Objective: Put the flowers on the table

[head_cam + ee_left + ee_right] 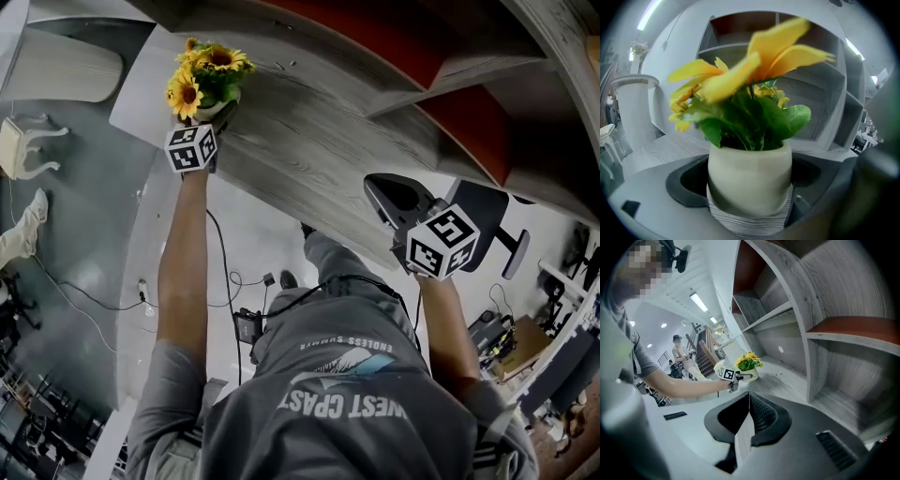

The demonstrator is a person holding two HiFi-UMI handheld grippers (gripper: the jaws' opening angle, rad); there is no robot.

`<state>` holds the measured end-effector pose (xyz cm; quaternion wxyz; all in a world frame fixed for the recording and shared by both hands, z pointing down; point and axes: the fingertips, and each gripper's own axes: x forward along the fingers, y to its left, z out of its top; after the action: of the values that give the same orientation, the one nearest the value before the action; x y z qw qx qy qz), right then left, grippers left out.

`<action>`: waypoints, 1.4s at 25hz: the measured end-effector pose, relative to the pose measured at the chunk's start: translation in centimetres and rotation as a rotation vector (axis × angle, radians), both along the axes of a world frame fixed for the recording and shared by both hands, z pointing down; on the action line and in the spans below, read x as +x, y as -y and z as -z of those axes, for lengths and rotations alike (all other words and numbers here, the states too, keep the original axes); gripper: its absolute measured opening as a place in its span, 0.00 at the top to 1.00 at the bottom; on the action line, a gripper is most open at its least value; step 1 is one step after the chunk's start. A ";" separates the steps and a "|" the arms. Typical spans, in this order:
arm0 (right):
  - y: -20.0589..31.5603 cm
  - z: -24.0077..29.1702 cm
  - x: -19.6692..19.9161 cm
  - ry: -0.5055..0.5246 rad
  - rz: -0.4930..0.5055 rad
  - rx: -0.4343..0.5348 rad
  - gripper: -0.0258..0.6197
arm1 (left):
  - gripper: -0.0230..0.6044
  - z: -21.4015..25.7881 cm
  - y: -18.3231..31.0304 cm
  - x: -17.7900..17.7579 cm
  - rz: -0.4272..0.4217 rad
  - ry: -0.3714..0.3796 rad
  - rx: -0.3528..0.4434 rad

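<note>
While your left gripper (214, 117) clamps the white pot (750, 176) of flowers (208, 70) (yellow blooms, upright), the pot is at the grey table's (319, 159) edge. Your right gripper (744, 427) has its jaws pressed together, empty, well apart.

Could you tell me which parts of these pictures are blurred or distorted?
Left gripper view: the nearest yellow petals are smeared and out of focus, the white pot sharper. Right gripper view: fisheye bends the shelves; the corners go dark. Head view: mostly sharp, shelf edges curved.
</note>
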<state>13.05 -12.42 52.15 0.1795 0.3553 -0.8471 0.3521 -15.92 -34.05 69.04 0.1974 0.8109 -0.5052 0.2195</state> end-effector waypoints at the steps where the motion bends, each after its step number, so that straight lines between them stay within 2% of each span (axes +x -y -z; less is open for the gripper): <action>1: 0.0 0.0 0.0 0.001 -0.001 -0.002 0.92 | 0.11 0.0 0.1 0.0 0.001 -0.001 0.000; 13: -0.1 -0.7 0.1 0.007 -0.003 -0.018 0.92 | 0.11 -1.7 0.1 0.3 0.013 0.006 -0.017; 21: 0.0 -1.2 -0.4 0.009 -0.001 -0.021 0.92 | 0.11 -3.5 -0.5 0.5 -0.019 0.049 -0.063; 25: -0.4 -1.0 -0.8 0.014 0.006 -0.017 0.92 | 0.10 -3.3 -0.9 0.5 -0.023 0.035 -0.073; 35: -1.7 -0.2 -1.8 0.026 0.024 0.008 0.92 | 0.11 -0.7 -3.3 -0.1 -0.032 0.063 -0.018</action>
<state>11.26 -10.75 52.36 0.1713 0.3412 -0.8549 0.3512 -16.01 -30.72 69.72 0.1852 0.8097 -0.4962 0.2529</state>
